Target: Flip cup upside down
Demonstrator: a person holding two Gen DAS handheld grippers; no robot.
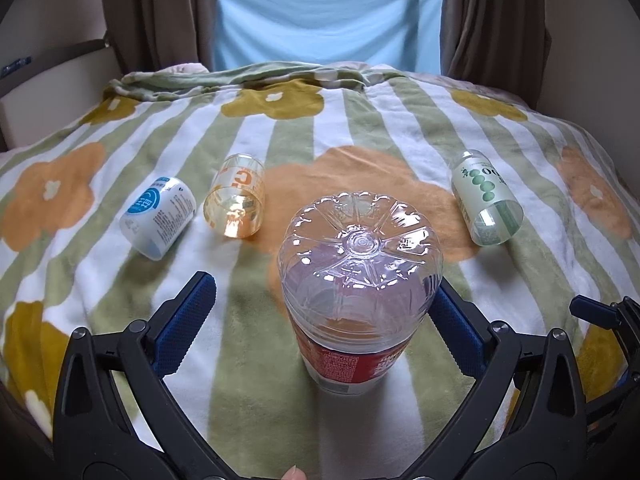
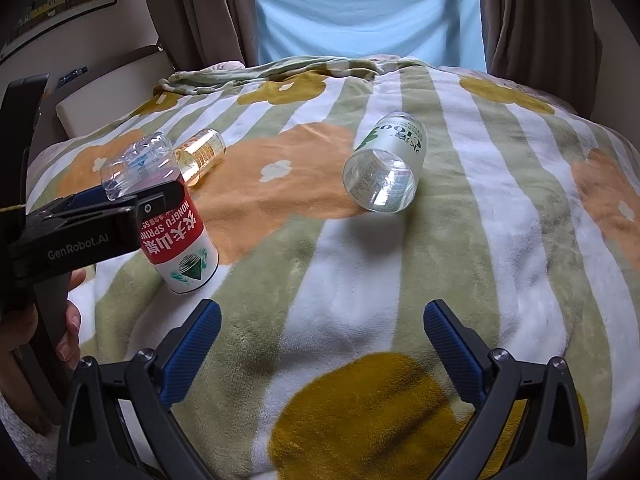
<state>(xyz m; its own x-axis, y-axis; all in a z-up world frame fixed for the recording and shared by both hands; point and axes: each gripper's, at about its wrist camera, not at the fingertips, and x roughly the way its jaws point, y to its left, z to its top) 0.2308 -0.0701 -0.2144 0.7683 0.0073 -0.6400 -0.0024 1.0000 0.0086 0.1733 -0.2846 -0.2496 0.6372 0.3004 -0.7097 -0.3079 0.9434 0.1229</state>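
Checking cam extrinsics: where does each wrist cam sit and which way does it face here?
Left wrist: on the left tool, low over the blanket, facing the curtained window; open fingers flank the upside-down red-label cup; a fingertip at bottom edge.
Right wrist: on the right tool, open and empty, same heading from further right; a hand holds the left tool.
Shared: red-label cup, green-label cup, orange cup, blanket.

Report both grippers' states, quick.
Left gripper: open around the red-label cup, not clamped.
Right gripper: open, empty, above the blanket.
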